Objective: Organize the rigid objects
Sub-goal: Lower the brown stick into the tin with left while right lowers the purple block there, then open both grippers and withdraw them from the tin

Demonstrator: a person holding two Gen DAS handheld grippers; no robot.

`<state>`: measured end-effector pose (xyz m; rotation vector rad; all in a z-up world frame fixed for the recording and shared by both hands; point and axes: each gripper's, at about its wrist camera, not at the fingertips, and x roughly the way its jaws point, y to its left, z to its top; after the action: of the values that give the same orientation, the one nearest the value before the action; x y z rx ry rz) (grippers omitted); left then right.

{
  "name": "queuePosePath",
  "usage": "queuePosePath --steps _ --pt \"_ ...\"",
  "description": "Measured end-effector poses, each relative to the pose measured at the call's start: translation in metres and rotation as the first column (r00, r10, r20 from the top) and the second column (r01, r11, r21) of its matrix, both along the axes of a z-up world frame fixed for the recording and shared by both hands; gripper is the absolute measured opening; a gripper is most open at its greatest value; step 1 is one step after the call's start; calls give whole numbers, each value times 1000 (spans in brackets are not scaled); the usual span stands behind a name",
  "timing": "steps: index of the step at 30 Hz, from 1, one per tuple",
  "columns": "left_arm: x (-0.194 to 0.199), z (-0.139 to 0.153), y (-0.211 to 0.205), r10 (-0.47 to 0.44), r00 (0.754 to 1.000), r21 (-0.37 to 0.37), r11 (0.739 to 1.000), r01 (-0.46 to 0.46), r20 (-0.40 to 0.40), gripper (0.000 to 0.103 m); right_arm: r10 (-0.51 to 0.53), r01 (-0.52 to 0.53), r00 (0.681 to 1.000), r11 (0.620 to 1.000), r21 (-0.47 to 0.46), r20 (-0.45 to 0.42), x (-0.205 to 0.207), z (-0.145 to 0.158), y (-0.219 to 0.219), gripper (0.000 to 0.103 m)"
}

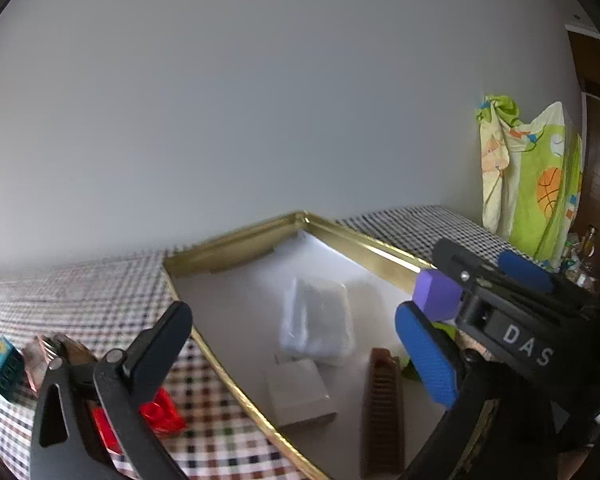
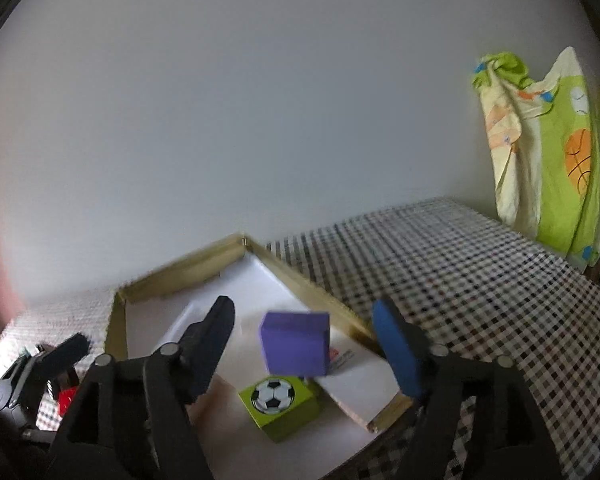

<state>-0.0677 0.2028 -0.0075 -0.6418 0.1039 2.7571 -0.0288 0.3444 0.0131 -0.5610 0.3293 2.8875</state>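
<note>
A white tray with a gold rim (image 1: 236, 384) (image 2: 312, 288) lies on the checked cloth. In the right wrist view my right gripper (image 2: 306, 344) is open over the tray, and a purple block (image 2: 294, 342) is between its fingers, apart from both, blurred. A green block with a football picture (image 2: 278, 404) lies below it in the tray. In the left wrist view my left gripper (image 1: 296, 344) is open over the tray's left rim. The right gripper (image 1: 480, 312) and the purple block (image 1: 436, 294) show at right. A clear packet (image 1: 318, 320), a grey box (image 1: 300, 396) and a brown comb-like piece (image 1: 382, 404) lie in the tray.
Red bricks (image 1: 160, 412) lie on the cloth left of the tray, with a teal block (image 1: 4, 364) and a pinkish clear piece (image 1: 36, 360) further left. A green printed cloth (image 2: 556, 152) hangs at the right by the wall. The checked cloth (image 2: 480, 280) stretches right of the tray.
</note>
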Motion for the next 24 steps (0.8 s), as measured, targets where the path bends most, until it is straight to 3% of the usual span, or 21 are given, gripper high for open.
queuePosePath --steps 6,17,24 --pt "-3 0 -16 28 999 6 1000 -28 21 103 -25 26 999 999 19 -38 4 5 -4 82" --pt "4 1 -47 113 993 -27 993 -114 -32 103 -91 100 987 993 61 -135 26 13 -14 82" --pt "4 -1 -59 129 991 -20 991 -130 -25 103 -112 128 979 988 88 -168 32 16 -24 82"
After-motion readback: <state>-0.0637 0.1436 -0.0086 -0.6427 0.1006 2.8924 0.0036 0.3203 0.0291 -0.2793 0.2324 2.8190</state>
